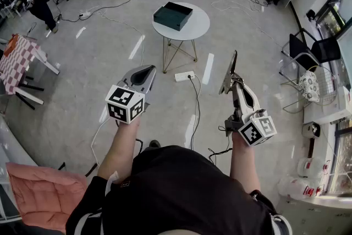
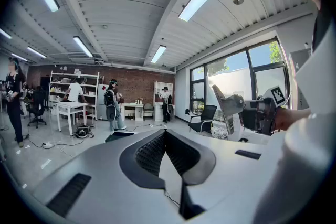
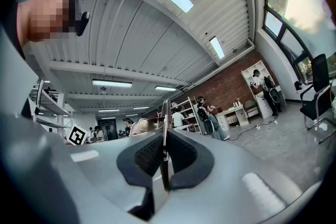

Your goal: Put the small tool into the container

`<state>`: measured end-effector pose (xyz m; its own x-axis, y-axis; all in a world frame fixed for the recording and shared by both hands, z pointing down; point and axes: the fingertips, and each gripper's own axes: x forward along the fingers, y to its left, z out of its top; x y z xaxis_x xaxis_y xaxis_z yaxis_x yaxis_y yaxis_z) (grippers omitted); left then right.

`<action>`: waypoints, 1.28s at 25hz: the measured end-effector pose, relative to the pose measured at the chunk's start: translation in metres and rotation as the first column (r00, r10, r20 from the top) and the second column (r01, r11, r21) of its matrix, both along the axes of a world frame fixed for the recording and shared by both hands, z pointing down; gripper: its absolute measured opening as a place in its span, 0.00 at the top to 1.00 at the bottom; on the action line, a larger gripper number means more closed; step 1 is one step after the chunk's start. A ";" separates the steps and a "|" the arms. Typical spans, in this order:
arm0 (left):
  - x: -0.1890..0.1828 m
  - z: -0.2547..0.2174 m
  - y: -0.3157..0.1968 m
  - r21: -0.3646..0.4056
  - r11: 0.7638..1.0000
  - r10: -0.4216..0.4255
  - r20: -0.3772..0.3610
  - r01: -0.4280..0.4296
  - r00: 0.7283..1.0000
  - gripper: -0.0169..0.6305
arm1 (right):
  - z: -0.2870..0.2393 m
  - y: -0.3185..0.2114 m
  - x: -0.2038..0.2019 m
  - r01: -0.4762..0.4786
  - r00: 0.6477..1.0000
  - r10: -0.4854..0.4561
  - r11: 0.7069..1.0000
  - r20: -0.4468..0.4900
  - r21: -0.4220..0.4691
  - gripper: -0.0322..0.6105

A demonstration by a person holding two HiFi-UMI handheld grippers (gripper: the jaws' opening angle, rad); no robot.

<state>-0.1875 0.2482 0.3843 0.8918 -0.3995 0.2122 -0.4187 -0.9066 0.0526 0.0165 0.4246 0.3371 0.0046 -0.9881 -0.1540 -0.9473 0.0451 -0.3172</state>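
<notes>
- The right gripper (image 1: pixel 235 85) pinches a thin flat grey metal tool (image 1: pixel 227 72) with the blade pointing up, well apart from the dark green rectangular box (image 1: pixel 172 15) on the round white table (image 1: pixel 199 25).
- The left gripper (image 1: pixel 144 70) is empty, its jaws pressed together.
- Risk: the slim tool may pivot in the pads during the reach and land outside the box.

1. The left gripper (image 1: pixel 144 70) is pale grey; its pads (image 2: pixel 152 153) are black with tiny bumps; the cube (image 1: pixel 125 104) behind the fingers has black and white squares.
2. The small tool (image 1: pixel 229 73) between the fingers of the right gripper (image 1: pixel 235 84) is shiny grey.
3. Far ahead of the fingers, the container (image 1: pixel 172 15) is dark green; the table (image 1: pixel 195 27) is white.
</notes>
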 end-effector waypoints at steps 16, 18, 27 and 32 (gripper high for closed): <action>0.014 0.030 0.021 -0.038 0.999 0.006 0.046 -0.004 0.999 0.96 | 0.040 0.011 0.014 0.055 0.997 -0.051 0.997 0.065 -0.061 0.93; 0.021 0.037 0.011 -0.047 0.999 0.009 0.053 -0.007 0.999 0.96 | 0.044 0.001 0.017 0.056 0.996 -0.050 0.995 0.078 -0.076 0.93; 0.082 0.074 -0.076 -0.137 0.987 0.090 0.052 -0.082 0.995 0.96 | 0.068 -0.082 0.061 0.022 0.992 -0.003 0.989 0.130 -0.145 0.93; 0.107 0.070 -0.138 -0.152 0.981 0.130 0.029 -0.125 0.991 0.96 | 0.062 -0.158 0.069 0.038 0.996 -0.023 0.986 0.089 -0.163 0.93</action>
